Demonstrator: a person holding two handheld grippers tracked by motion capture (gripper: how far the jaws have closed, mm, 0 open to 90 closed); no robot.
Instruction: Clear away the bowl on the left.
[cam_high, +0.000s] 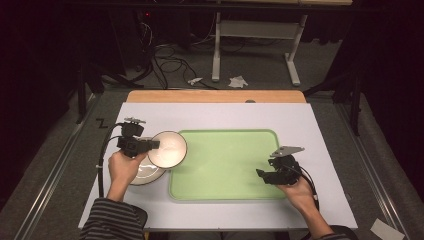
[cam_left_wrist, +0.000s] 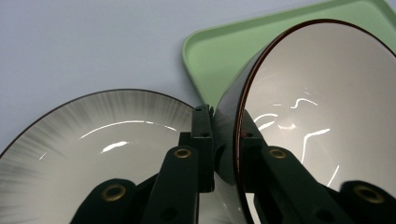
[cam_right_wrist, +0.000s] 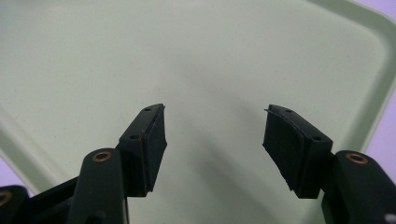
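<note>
A white bowl (cam_high: 167, 149) with a dark rim hangs tilted on its side over the left edge of the green tray (cam_high: 225, 165). My left gripper (cam_high: 152, 144) is shut on its rim. In the left gripper view the jaws (cam_left_wrist: 225, 130) pinch the wall of the bowl (cam_left_wrist: 317, 102), one finger inside and one outside. Below it a white plate (cam_left_wrist: 93, 140) with grey streaks lies on the table. My right gripper (cam_high: 260, 174) hovers over the tray's right part, open, with nothing between its fingers (cam_right_wrist: 215, 135).
The plate (cam_high: 145, 172) lies just left of the tray's near left corner (cam_left_wrist: 224, 46). The tray's flat green floor (cam_right_wrist: 187, 56) is bare. A white mat (cam_high: 300, 125) covers the table, with a wooden strip along the far edge.
</note>
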